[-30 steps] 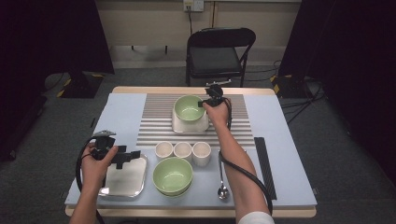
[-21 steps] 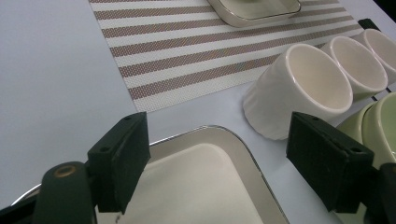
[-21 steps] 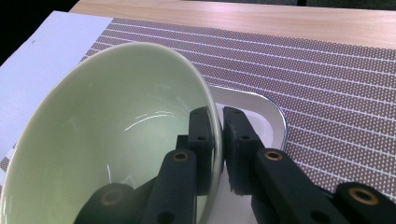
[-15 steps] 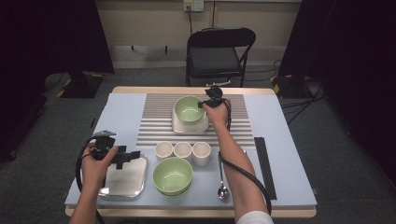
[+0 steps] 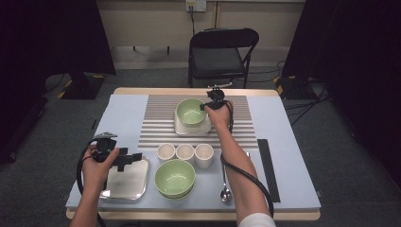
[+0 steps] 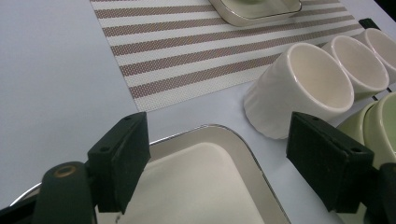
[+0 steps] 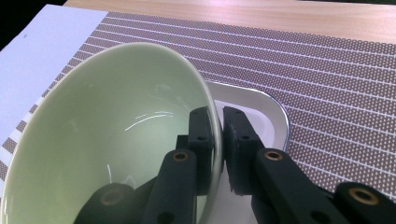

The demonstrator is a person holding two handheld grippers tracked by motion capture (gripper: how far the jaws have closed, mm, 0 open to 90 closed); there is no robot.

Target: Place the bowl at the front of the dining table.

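A pale green bowl point(image 5: 190, 111) rests on a small white square tray point(image 5: 205, 127) on the striped mat at the back of the table. My right gripper point(image 5: 208, 107) is shut on the bowl's right rim point(image 7: 209, 100), one jaw inside the wall and one outside; the tray point(image 7: 261, 109) lies beneath. My left gripper point(image 5: 135, 157) stands open at the front left, over the far edge of a second white tray point(image 5: 124, 182). Through its jaws I see that tray point(image 6: 201, 182) and the nearest white cup point(image 6: 299, 88).
Three white cups point(image 5: 185, 152) stand in a row mid-table, with a second green bowl point(image 5: 175, 178) in front of them. A spoon point(image 5: 225, 191) lies to the right, a black strip point(image 5: 267, 166) beyond it. A folding chair point(image 5: 222, 52) is behind the table.
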